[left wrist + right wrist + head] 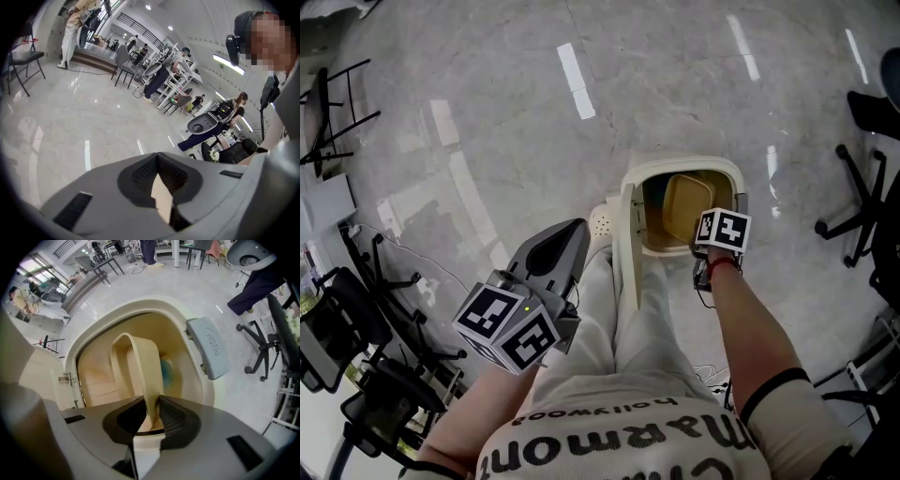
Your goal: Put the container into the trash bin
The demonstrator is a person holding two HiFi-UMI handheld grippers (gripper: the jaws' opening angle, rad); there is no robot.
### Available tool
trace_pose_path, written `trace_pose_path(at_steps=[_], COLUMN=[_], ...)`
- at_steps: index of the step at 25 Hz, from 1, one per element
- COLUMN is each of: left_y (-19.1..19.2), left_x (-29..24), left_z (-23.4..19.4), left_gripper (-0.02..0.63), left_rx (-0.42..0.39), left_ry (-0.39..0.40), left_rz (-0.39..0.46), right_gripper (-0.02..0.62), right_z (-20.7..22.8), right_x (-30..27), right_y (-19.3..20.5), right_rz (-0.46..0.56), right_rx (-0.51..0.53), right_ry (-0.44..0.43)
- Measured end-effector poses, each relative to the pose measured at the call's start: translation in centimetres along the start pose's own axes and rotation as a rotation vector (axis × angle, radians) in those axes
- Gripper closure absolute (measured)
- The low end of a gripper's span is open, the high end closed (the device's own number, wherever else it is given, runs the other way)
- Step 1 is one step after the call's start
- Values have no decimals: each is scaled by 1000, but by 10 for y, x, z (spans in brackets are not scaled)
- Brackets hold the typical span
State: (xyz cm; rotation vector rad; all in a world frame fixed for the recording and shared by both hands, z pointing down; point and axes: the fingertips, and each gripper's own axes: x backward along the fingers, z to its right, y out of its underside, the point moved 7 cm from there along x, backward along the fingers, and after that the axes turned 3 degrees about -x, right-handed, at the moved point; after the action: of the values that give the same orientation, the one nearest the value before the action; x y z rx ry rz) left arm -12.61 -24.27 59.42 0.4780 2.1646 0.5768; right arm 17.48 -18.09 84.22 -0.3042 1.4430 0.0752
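Note:
A cream trash bin (pixel 680 169) stands open on the floor just ahead of my feet, its lid (pixel 626 246) swung up on the left. A beige container (pixel 684 202) hangs edge-up inside the opening. My right gripper (pixel 705 246) is above the bin's near rim, shut on the container's rim. In the right gripper view the container (pixel 136 364) runs from the right gripper (pixel 152 401) down into the bin (pixel 117 310), with something blue behind it. My left gripper (pixel 548 253) is held by my left leg, shut and empty; the left gripper (pixel 157 157) faces bare floor.
A grey-blue push tab (pixel 211 345) sits on the bin's right side. Black office chairs (pixel 862 197) stand to the right, and black chairs and racks (pixel 356 309) crowd the left. My legs and a white shoe (pixel 602 220) are beside the lid. Distant people and desks (pixel 159 70) fill the room.

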Motion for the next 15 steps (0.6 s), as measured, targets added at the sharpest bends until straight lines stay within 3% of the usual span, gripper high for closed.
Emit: trace_pose_path(at_steps=[15], left_y=[10], left_x=[9], left_z=[1], left_gripper=[614], left_rx=[9], left_ry=[-3], left_rz=[15], right_gripper=[523], right_z=[-2], right_x=[2], right_y=[7], right_rz=[12], right_rx=[-22], right_ry=[16])
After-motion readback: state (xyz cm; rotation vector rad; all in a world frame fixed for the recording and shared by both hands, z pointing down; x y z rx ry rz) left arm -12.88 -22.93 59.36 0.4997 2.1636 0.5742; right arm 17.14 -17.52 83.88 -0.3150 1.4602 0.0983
